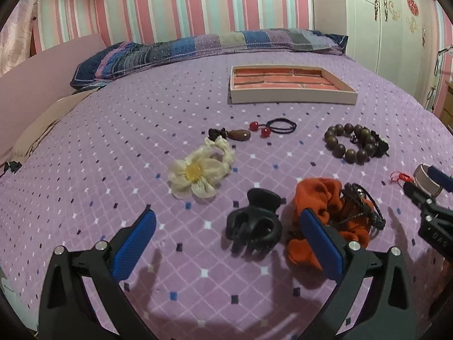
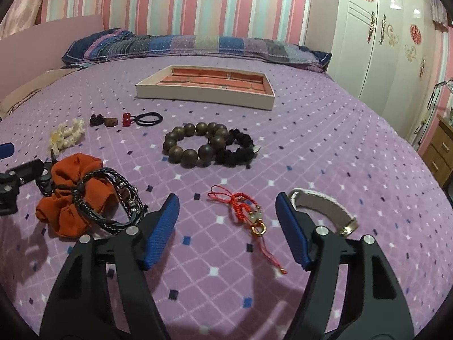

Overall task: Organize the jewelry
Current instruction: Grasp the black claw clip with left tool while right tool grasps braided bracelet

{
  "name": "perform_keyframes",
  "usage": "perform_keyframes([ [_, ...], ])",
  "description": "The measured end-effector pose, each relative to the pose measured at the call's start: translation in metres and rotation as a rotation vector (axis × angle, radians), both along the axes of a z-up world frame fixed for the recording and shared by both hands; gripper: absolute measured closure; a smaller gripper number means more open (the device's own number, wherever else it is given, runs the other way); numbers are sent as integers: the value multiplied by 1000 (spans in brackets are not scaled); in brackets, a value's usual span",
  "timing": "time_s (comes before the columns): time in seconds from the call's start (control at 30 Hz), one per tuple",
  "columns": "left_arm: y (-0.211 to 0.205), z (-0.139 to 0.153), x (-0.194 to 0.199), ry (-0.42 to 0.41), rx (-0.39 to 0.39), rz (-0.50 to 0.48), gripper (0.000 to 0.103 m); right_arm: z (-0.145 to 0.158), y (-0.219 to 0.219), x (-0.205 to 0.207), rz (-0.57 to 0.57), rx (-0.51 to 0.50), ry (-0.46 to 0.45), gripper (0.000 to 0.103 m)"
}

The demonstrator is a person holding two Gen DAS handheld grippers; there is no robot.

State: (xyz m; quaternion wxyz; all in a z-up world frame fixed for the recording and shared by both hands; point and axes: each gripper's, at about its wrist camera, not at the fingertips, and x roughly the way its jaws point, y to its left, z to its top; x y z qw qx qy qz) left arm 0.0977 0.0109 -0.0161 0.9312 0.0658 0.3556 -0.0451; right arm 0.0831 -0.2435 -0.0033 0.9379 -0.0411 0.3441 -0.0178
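on the bed the jewelry lies loose and the tray at the far side looks bare, so i judge the sorting is only starting: this is the reach for a first piece.

left to right in the left wrist view: the left claw is released, pads wide apart and holding nothing. the flower tie lies at its 11 o'clock, the clip sits between the pads, just ahead, and the scrunchie with a braided band across it lies at its 2 o'clock, behind the right pad.

in the right wrist view, the right claw is also released, nothing pressed between its pads. the red charm lies between them on the cover, untouched. the beads are at its 12 o'clock, the cuff just beyond its right pad at 2 o'clock, and the tray far off at 12.

next, as i judge it, the right claw must sink onto the charm, centred on its knot, and pinch low against the soft cover without snagging cloth. then it lifts and carries it toward the tray. the thin cord could slip from the pads.
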Motion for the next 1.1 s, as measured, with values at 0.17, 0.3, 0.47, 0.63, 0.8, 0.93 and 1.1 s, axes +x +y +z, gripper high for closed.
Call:
perform_keyframes([
  [0.17, 3, -7, 6, 27, -2, -3, 4, -1, 1, 5, 10, 32, 9, 34],
  [0.3, 3, -10, 9, 37, -7, -11, 4, 2, 13, 6, 53, 60, 16, 34],
  [0.47, 4, -18, 15, 53, -6, -5, 5, -6, 30, 11, 97, 86, 56, 34],
  [0.63, 8, -24, 20, 79, -41, -23, 15, -11, 37, 14, 105, 108, 89, 34],
  [0.8, 8, -29, 22, 109, -65, -47, 20, -22, 40, 17, 97, 111, 133, 35],
  [0.93, 7, -29, 24, 111, -86, -56, 26, -26, 39, 20, 91, 113, 140, 37],
  [1.1, 5, -29, 26, 124, -121, -104, 42, -29, 41, 24, 100, 98, 145, 46],
])
